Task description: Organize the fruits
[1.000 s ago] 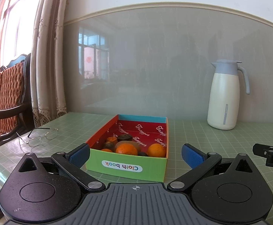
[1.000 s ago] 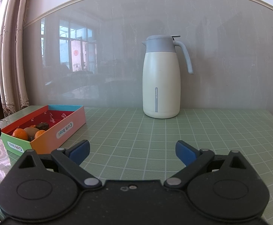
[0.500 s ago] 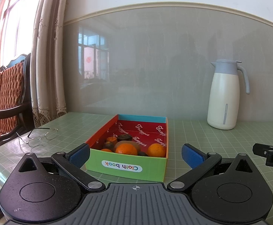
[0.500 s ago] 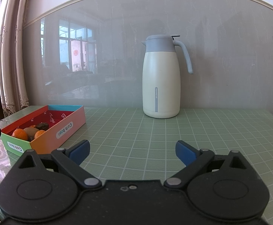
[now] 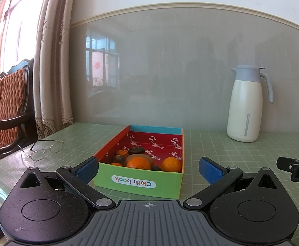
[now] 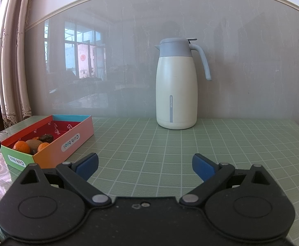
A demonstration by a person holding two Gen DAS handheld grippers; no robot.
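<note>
We hold the left hand-held gripper (image 5: pixel 149 169) low over the desk (image 5: pixel 221 147), its 2 blue fingers spread wide with nothing between them, aimed at the near green end of the box (image 5: pixel 141 181) labelled "Cloth book". The fruits sit bunched at that near end of the box: an orange (image 5: pixel 138 163) in the middle, a second orange (image 5: pixel 171 164) by the right wall, a brown kiwi (image 5: pixel 143 157) just behind the first, and some darker pieces we cannot identify. Our right hand-held gripper (image 6: pixel 145 164) is likewise wide open and empty, over bare green grid to the right of the box, facing a cream jug (image 6: pixel 177 86) standing upright by the wall. A pair of glasses (image 5: pixel 43 149) lies on the desk, left of the box.
</note>
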